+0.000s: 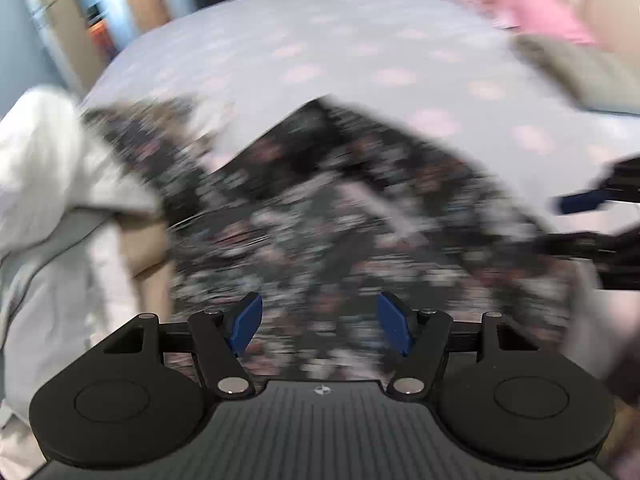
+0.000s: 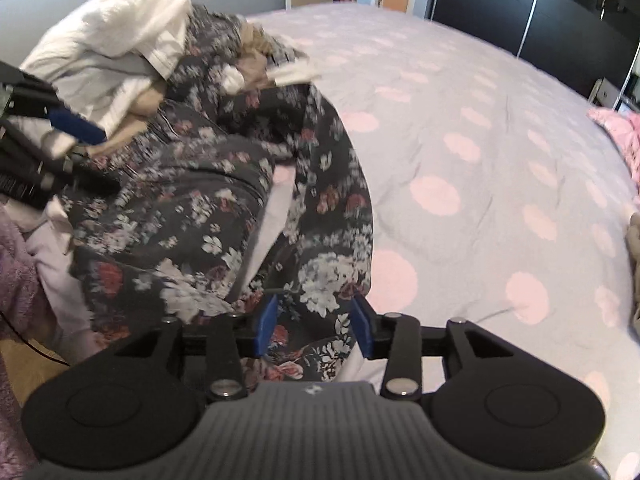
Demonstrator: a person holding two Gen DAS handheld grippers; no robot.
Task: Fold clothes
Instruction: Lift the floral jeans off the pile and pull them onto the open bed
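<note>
A bed [image 2: 500, 128], covered by one lilac sheet printed with pale pink dots, is filling most of both views. No brand, label or readable writing is showing anywhere.

One dark floral garment [image 2: 192, 208], charcoal with white and red flowers, is lying rumpled along the bed's left edge in the right wrist view, reaching down to the near edge. In the left wrist view, heavily blurred, the same garment [image 1: 328, 232] is spreading across the middle.

One heap of white clothes [image 2: 108, 40] is sitting at the far end of the floral garment, touching it, with some beige cloth tucked beneath. One pink item [image 2: 624, 136] is lying at the bed's right edge.

Two claws are showing, each with two blue pads. The left claw [image 1: 320, 326] is hanging above the floral cloth with its jaws standing wide and nothing pressed between them. The right claw [image 2: 316, 326] is sitting over the garment's near end with its jaws partly apart; floral cloth is lying between the pads, which are not pressing it.
</note>
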